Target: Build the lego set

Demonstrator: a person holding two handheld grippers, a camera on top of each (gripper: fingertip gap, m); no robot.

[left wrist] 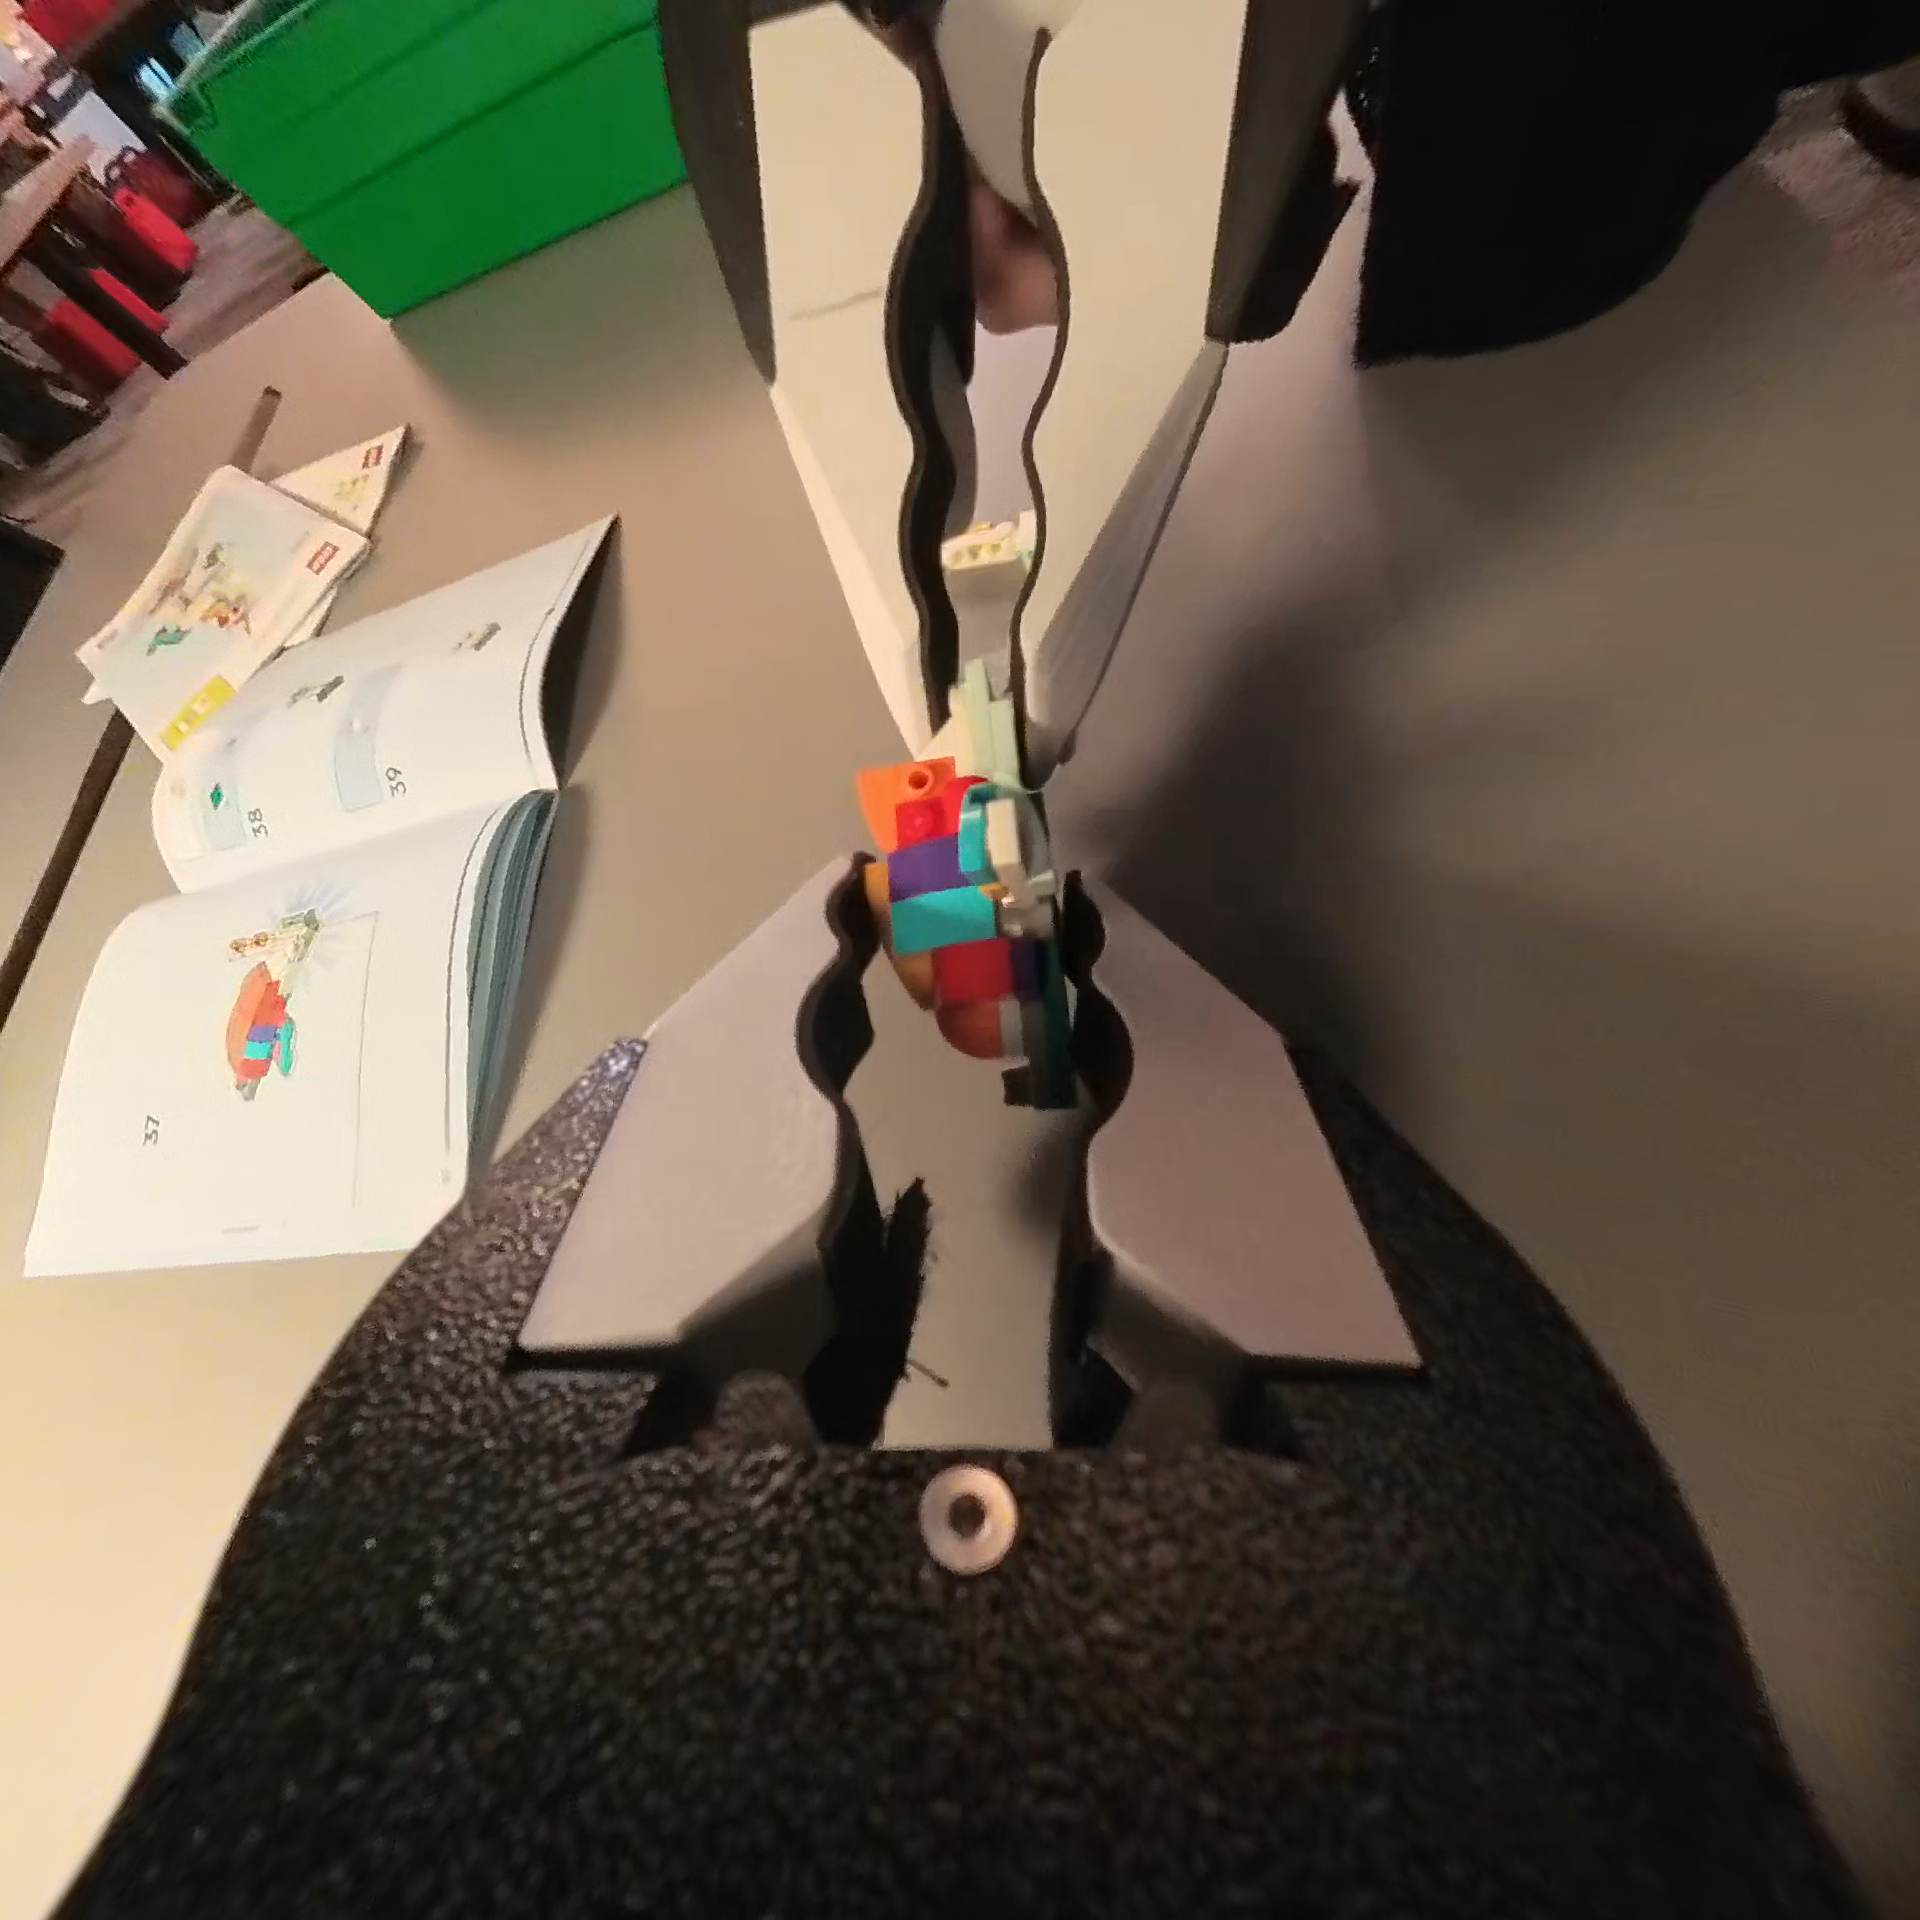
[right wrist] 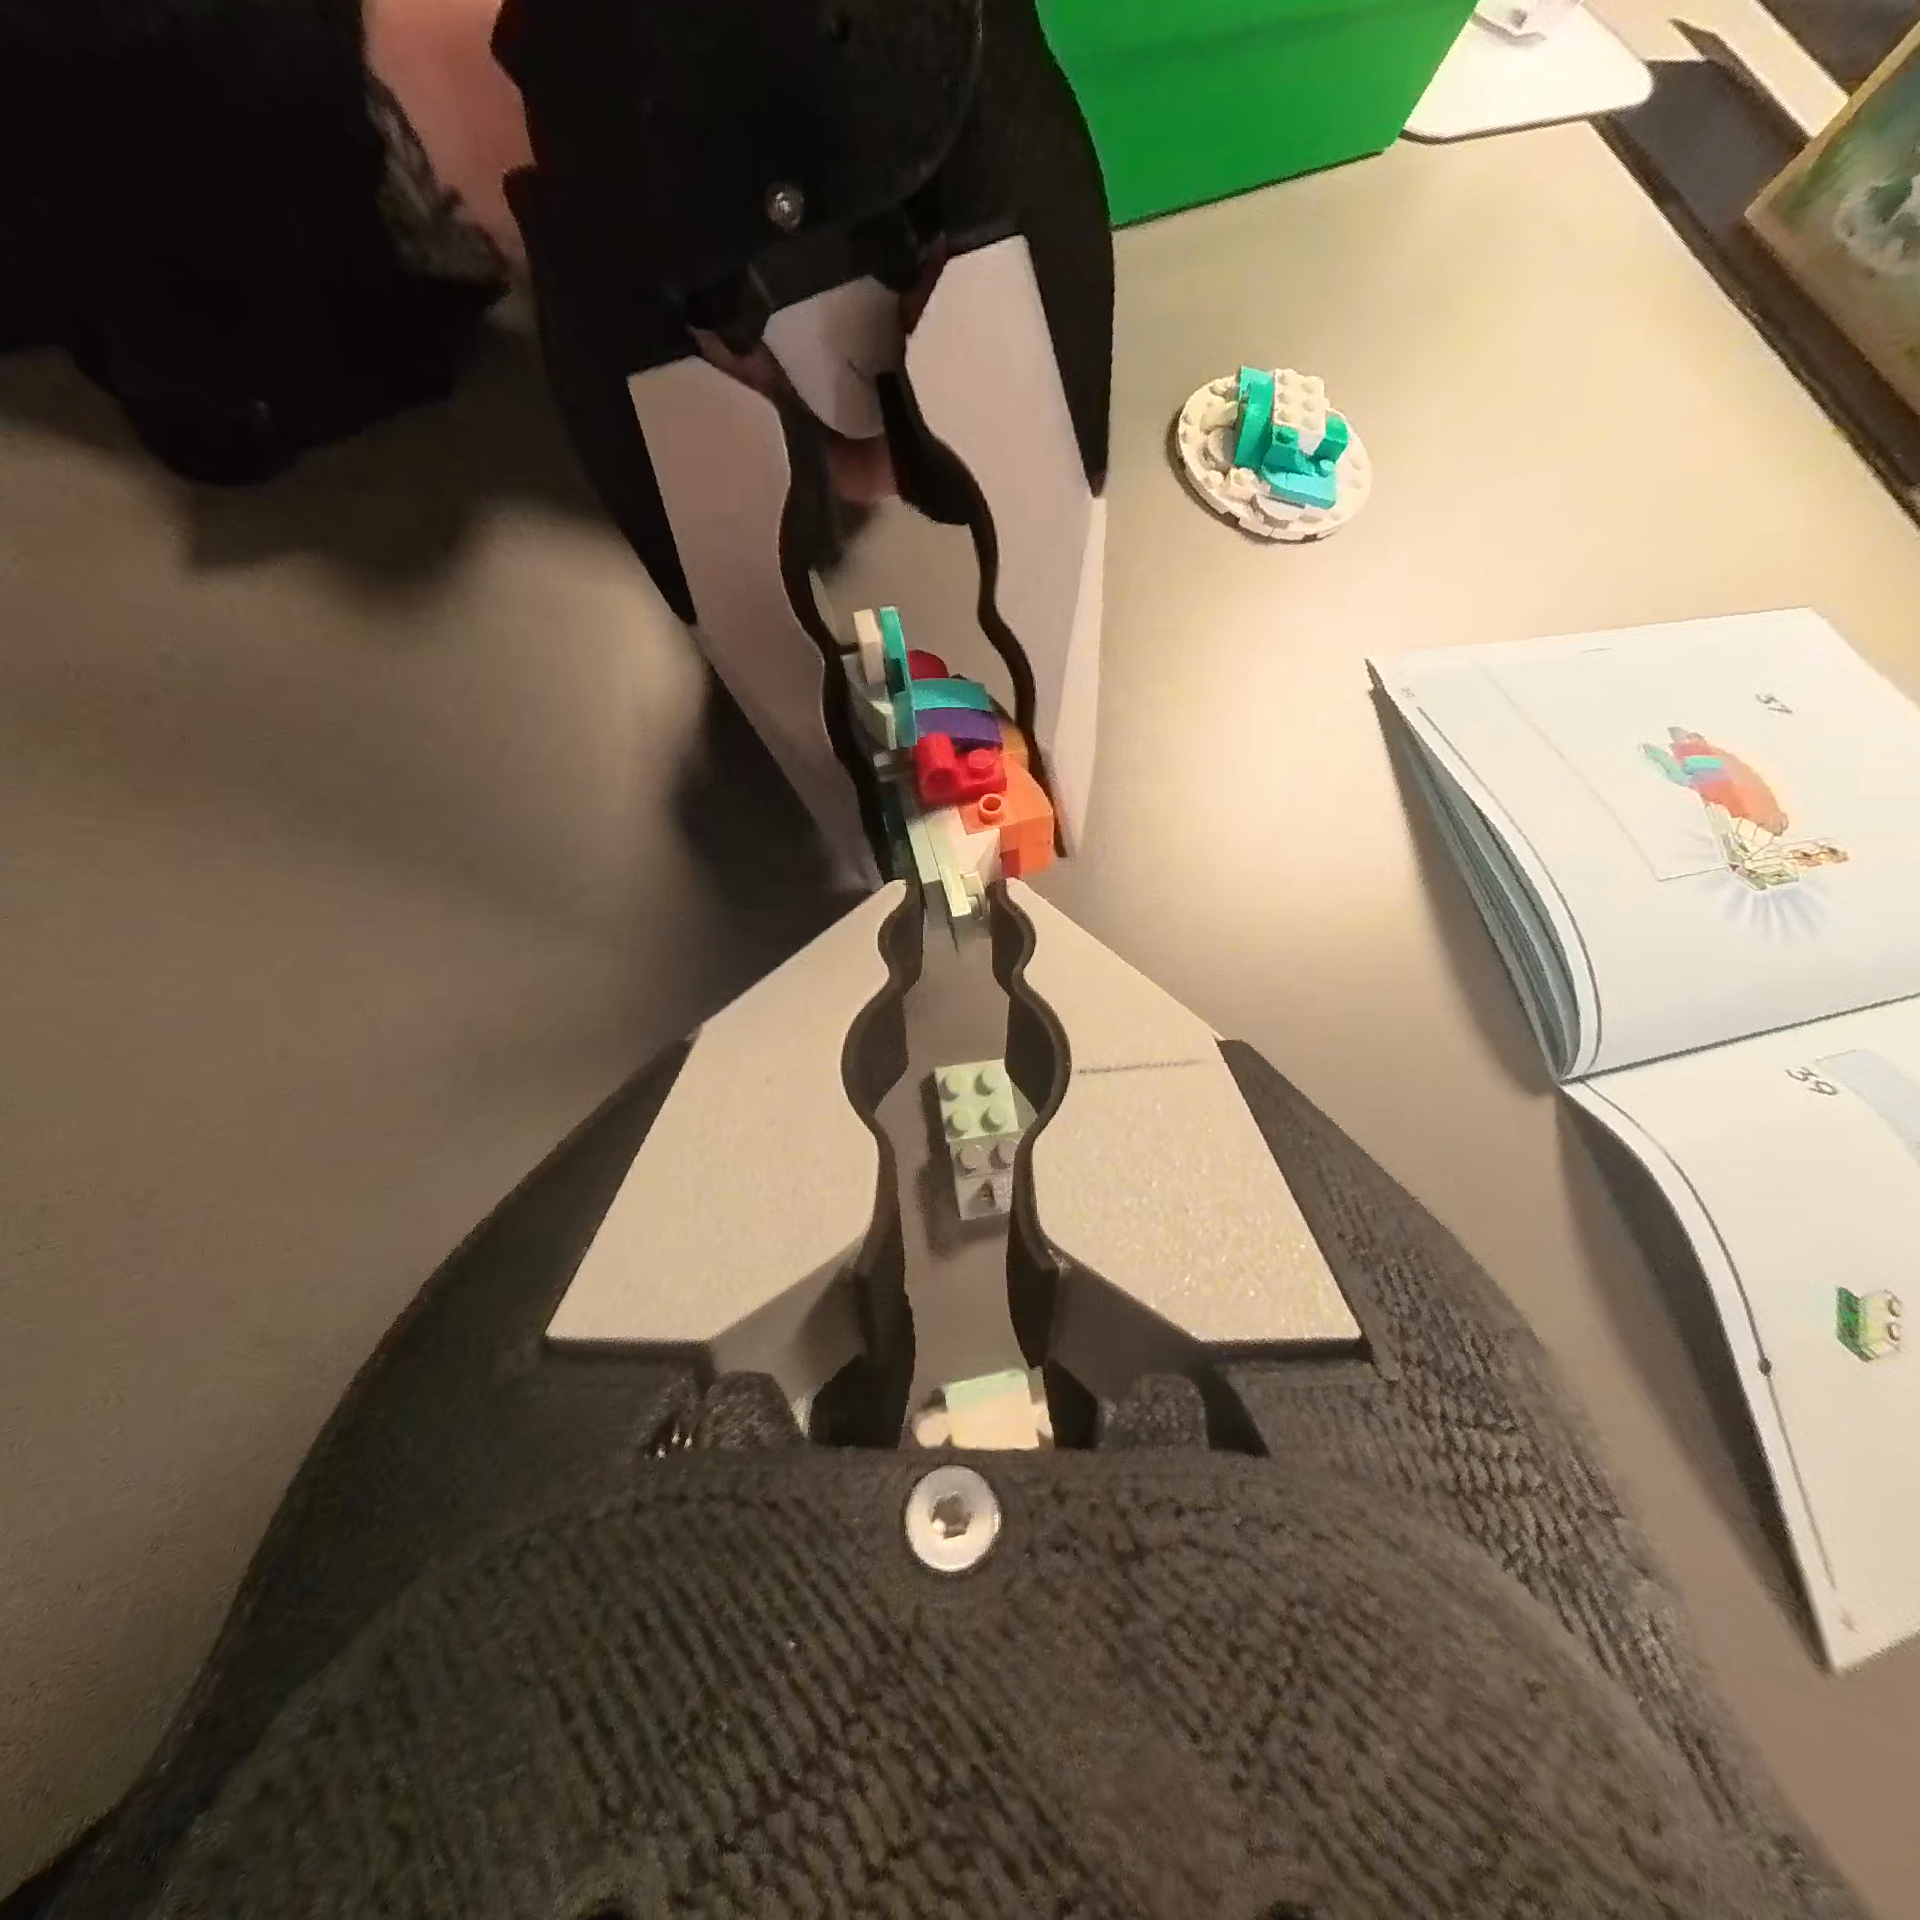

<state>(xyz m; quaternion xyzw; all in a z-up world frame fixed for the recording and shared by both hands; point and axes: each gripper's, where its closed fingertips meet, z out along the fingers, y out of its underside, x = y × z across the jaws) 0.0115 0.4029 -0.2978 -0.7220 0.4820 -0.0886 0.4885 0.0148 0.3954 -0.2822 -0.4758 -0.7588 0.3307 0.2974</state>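
My left gripper (left wrist: 961,894) is shut on a colourful lego model (left wrist: 951,925) of orange, red, purple and teal bricks, held above the table. My right gripper (right wrist: 958,899) faces it tip to tip and is shut on a pale green piece (right wrist: 945,868) that touches the model's orange end (right wrist: 1013,816). I cannot tell if the two are joined. In the left wrist view the right gripper (left wrist: 982,743) comes from the top with the pale green piece (left wrist: 982,701). In the right wrist view the left gripper (right wrist: 966,831) holds the model (right wrist: 951,743).
A pale green brick stacked on a grey one (right wrist: 977,1138) lies on the table under my right gripper. A round white base with teal bricks (right wrist: 1276,449) sits to the right. An open instruction booklet (left wrist: 312,935) (right wrist: 1662,883), leaflets (left wrist: 229,582) and a green box (left wrist: 436,145) lie around. My two grippers' fingertips are within a few centimetres of each other.
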